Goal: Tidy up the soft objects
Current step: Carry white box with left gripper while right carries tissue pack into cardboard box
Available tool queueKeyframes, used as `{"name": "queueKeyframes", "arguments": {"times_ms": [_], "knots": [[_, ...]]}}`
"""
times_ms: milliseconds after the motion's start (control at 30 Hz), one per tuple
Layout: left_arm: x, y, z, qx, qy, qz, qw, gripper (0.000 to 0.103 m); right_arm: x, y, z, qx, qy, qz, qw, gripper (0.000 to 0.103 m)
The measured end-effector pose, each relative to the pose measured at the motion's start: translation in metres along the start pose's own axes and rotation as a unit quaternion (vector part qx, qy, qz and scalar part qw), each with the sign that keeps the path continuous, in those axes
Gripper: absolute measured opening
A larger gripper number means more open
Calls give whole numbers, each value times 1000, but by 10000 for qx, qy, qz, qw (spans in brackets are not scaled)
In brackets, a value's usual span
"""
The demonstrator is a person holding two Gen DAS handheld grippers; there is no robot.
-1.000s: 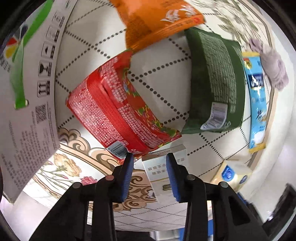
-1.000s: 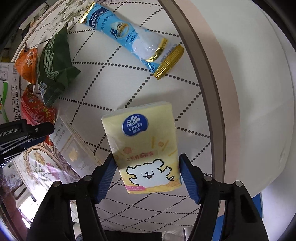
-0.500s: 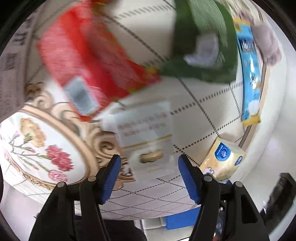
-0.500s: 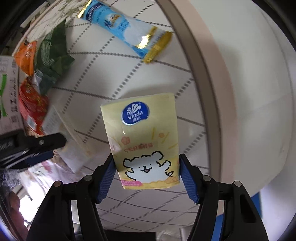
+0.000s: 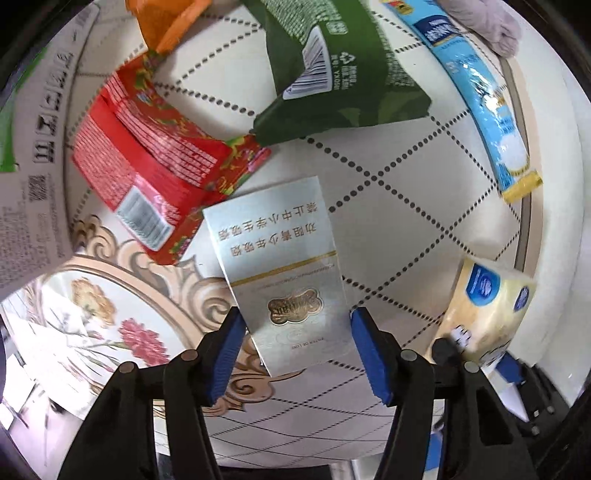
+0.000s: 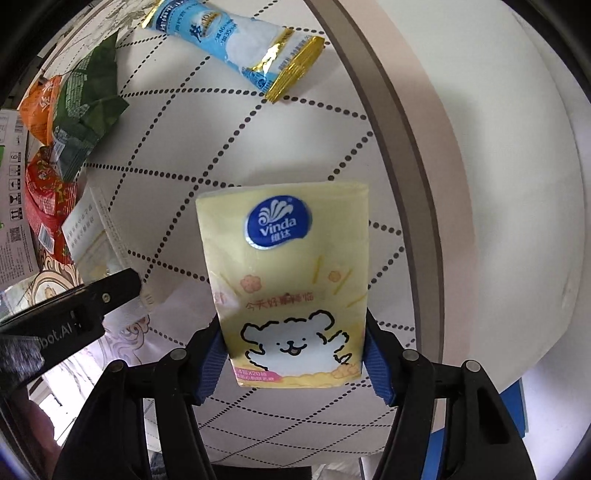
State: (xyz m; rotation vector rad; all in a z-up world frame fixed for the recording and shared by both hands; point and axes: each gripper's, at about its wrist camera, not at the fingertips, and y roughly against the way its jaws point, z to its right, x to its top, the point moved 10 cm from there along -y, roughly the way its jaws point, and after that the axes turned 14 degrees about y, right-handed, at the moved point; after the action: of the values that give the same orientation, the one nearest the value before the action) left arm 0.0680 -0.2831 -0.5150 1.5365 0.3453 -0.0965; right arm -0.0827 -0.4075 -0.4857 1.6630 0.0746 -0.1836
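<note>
Round table [image 6: 406, 155] under a cream cloth with dotted diamond lines and floral border. Left gripper [image 5: 295, 350] spread wide around a silvery-white flat carton [image 5: 284, 273], pads just beside its edges, grip not certain; long axis running straight ahead from the fingers. Right gripper [image 6: 295, 354] clamped on a soft yellow Vinda tissue pack [image 6: 288, 280], raised above the cloth. Beyond: crinkly red snack bag [image 5: 147, 177], green pouch [image 5: 340, 66], orange bag [image 5: 166, 18], glossy blue sachet [image 5: 484, 107].
</note>
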Motion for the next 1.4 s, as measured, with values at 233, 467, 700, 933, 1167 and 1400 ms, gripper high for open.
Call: {"name": "queueKeyframes", "arguments": {"times_ms": [233, 467, 700, 933, 1167, 1400], "knots": [[-33, 36, -19, -194, -298, 53, 9994, 11, -31, 16, -21, -13, 179, 199, 9996, 66], [-48, 31, -24, -848, 72, -287, 9960, 21, -39, 21, -24, -65, 198, 235, 9995, 66], [-47, 14, 14, -200, -440, -131, 9987, 65, -18, 22, -7, -68, 20, 210, 9998, 66], [-71, 7, 35, 384, -792, 290, 9957, 52, -19, 15, -13, -87, -31, 240, 9997, 66], [-97, 33, 35, 190, -975, 333, 9945, 52, -19, 18, -13, -55, -41, 299, 9995, 66], [-124, 109, -21, -581, -909, 652, 9920, 52, -20, 61, -34, 225, 109, 680, 9974, 66]]}}
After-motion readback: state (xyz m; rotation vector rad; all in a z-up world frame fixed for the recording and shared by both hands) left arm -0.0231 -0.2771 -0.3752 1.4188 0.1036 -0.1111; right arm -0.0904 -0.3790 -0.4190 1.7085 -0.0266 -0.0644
